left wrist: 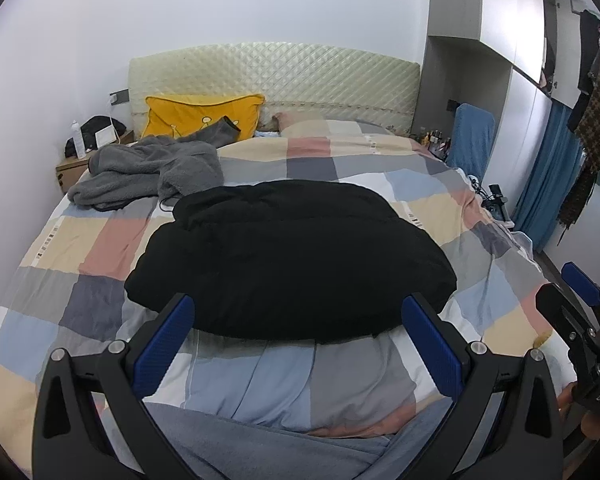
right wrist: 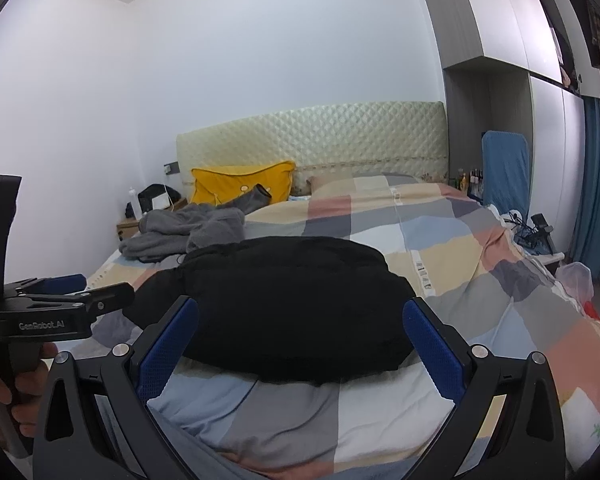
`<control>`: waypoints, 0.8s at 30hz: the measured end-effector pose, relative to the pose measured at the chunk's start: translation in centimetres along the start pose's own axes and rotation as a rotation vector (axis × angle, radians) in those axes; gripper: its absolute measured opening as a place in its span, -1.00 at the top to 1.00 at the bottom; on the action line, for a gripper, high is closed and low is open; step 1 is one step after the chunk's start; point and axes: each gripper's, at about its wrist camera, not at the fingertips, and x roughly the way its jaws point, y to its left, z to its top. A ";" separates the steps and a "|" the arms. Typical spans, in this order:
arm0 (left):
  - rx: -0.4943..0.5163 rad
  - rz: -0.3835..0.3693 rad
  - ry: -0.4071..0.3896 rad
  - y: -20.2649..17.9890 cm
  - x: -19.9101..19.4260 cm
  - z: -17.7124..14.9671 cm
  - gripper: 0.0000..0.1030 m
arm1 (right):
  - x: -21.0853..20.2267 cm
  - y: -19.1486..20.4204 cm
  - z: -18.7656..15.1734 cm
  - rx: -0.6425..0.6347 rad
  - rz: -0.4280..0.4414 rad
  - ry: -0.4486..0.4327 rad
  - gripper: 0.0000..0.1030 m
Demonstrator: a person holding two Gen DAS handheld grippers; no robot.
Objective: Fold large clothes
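The black padded coat lies near the middle of the checked duvet, already gathered into a compact rounded bundle, so the folding looks largely done. A rumpled grey fleece at the far left seems not yet folded. The left gripper and right gripper hover at the near edge, jaws spread, empty.

Jacket: plain black. Quilt: checked blocks of blue, grey, pink, beige, white. Fleece garment at bed's far left corner: grey. Cushion: mustard yellow. Headboard: cream, diamond-quilted. Curtain: blue. Fingers: blue textured pads on black frames.
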 end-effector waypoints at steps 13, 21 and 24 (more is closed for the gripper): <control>-0.044 0.023 -0.001 1.1 0.2 -0.8 -1.00 | 0.7 0.3 -0.5 0.009 -0.006 0.019 -1.00; -0.031 0.038 0.012 1.1 0.5 -1.2 -1.00 | 1.1 0.3 -0.6 0.015 -0.003 0.029 -1.00; -0.029 0.039 0.017 0.9 0.6 -1.1 -1.00 | 1.2 0.3 -0.7 0.016 -0.004 0.031 -1.00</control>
